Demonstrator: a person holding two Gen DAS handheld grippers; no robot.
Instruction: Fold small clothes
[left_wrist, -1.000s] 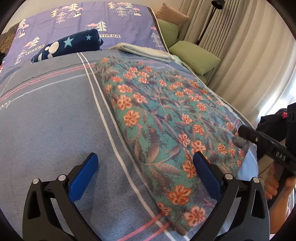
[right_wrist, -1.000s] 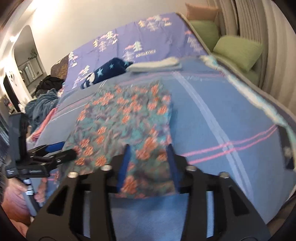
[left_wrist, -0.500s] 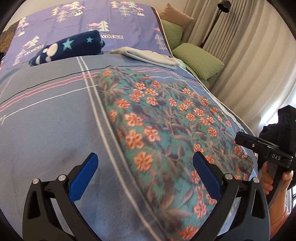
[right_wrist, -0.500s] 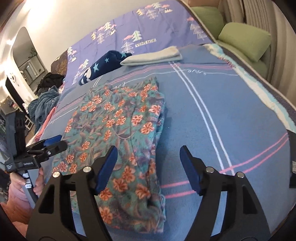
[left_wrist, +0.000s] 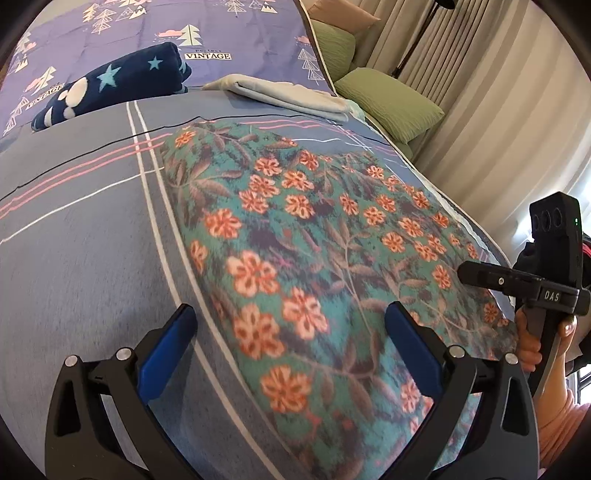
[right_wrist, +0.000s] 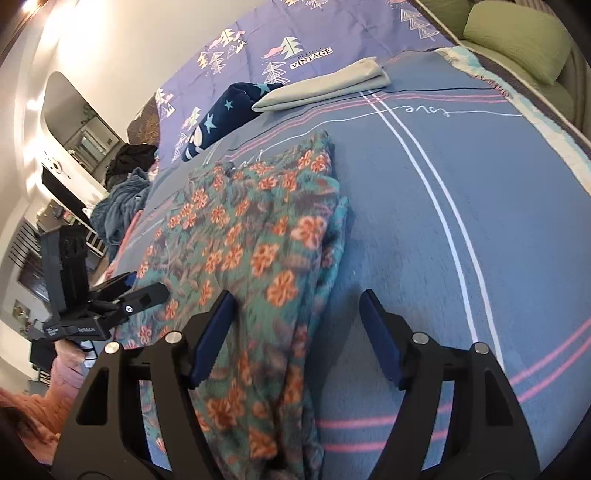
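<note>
Nearest in the left wrist view, the left gripper (left_wrist: 290, 328) hangs over the near end of the floral garment (left_wrist: 314, 258), its blue fingers (left_wrist: 168, 343) spread wide and grasping nothing. The right gripper (right_wrist: 295, 325) is likewise released, one finger over the cloth's right edge and the other over bare blanket; whether either finger touches the fabric is hard to judge from this angle. The garment lies lengthwise on the blue striped blanket (left_wrist: 74, 229), folded over on itself with a thick, rumpled right edge (right_wrist: 332, 221). Beyond its far end sit a folded pale cloth (left_wrist: 288, 98) and, to its left, a rolled navy star blanket (left_wrist: 110, 85), both at the edge of the purple tree-print cover (left_wrist: 229, 33). Green pillows (left_wrist: 391, 103) lie far right, beside the curtains (left_wrist: 498, 92).
</note>
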